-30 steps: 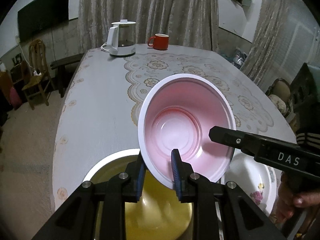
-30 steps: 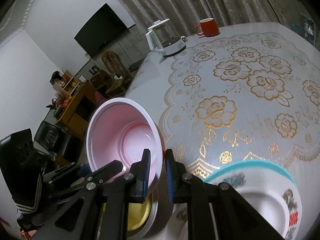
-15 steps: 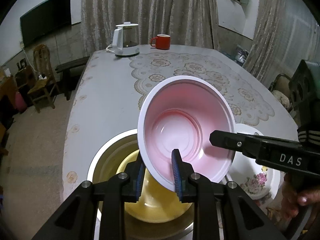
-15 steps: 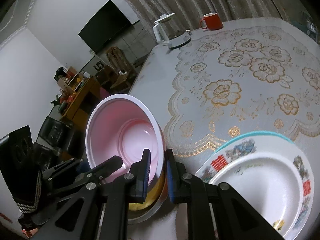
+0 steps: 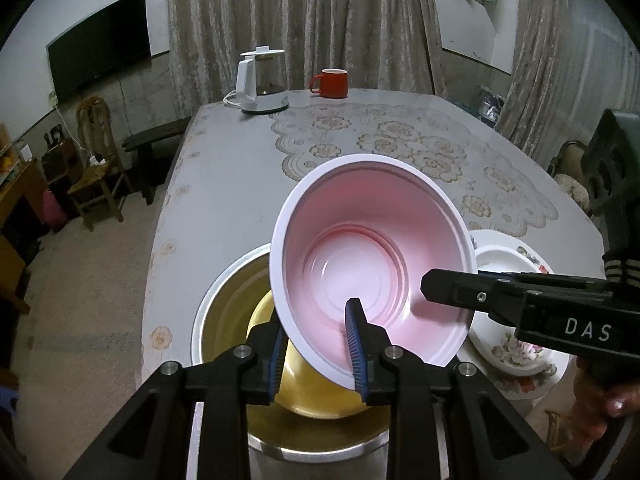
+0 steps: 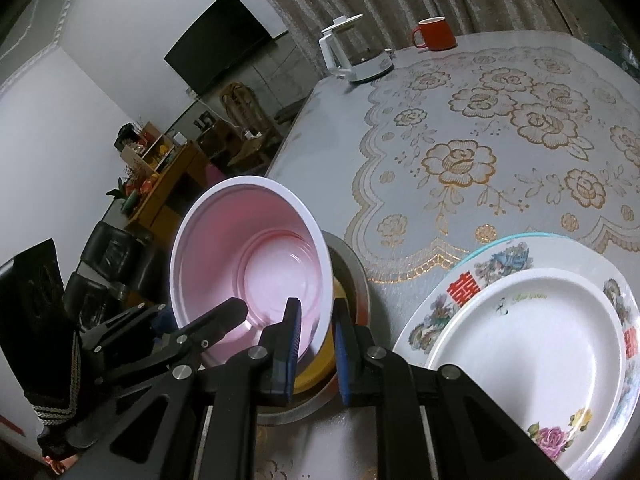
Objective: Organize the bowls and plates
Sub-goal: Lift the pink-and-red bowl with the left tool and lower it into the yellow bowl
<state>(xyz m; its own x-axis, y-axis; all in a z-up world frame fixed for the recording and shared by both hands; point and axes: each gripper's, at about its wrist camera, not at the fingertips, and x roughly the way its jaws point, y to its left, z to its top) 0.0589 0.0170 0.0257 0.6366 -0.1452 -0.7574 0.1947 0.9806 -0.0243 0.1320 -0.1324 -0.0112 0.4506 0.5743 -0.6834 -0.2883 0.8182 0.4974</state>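
Note:
A pink bowl with a white rim (image 5: 372, 256) (image 6: 256, 256) is held tilted in the air by both grippers. My left gripper (image 5: 318, 354) is shut on its near rim. My right gripper (image 6: 316, 338) is shut on its right rim; it shows in the left wrist view (image 5: 448, 286) reaching in from the right. Below the bowl a yellow bowl (image 5: 320, 396) sits inside a steel bowl (image 5: 224, 300) at the table's near edge. To the right lies a stack of flowered plates (image 6: 532, 344) (image 5: 516, 352) with a white plate on top.
A white kettle (image 5: 262, 80) and a red mug (image 5: 330, 83) stand at the table's far end. A lace cloth (image 6: 500, 140) covers the table's middle. Chairs and a wooden shelf stand on the floor to the left.
Both grippers have lifted the pink bowl higher and pulled back, so more of the steel bowl, yellow bowl and plate stack shows beneath. Both grips are unchanged.

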